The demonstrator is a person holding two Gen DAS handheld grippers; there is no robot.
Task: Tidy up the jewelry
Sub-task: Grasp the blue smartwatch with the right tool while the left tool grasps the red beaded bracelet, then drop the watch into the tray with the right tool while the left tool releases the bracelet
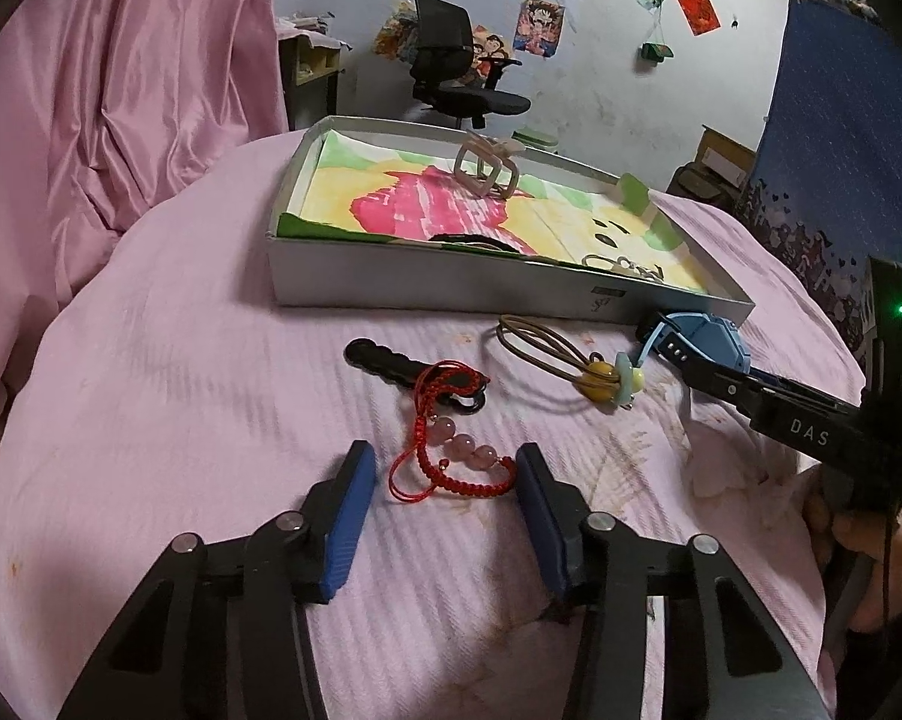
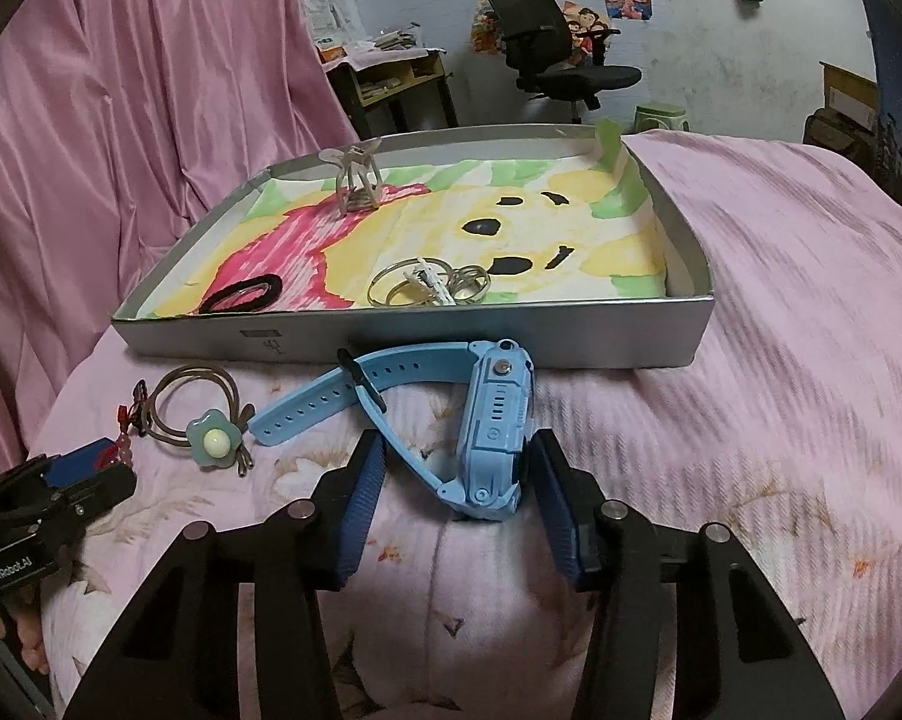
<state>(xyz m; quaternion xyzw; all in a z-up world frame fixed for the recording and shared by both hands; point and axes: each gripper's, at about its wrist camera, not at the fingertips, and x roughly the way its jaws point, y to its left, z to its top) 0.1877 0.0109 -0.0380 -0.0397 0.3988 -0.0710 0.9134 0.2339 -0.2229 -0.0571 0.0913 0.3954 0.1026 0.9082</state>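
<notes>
A red cord bracelet with pink beads [image 1: 451, 456] lies on the pink bedspread between the open fingers of my left gripper [image 1: 445, 468]. Beyond it lie a black hair clip [image 1: 385, 360] and a tan hair tie with a flower charm [image 1: 571, 360]; the same hair tie [image 2: 205, 426] shows in the right wrist view. A blue watch [image 2: 493, 432] lies on its side between the open fingers of my right gripper [image 2: 460, 468], its strap stretching left. The grey tray [image 2: 688, 324] behind holds a beige claw clip [image 2: 358, 180], a black hair band [image 2: 241, 294] and metal rings [image 2: 427, 285].
The tray [image 1: 451, 294] is lined with a painted paper sheet. Pink curtain [image 1: 121, 90] hangs at the left. A black office chair [image 1: 457, 66] and a desk stand by the far wall. A hand [image 1: 859, 540] holds the right gripper's body at the right edge.
</notes>
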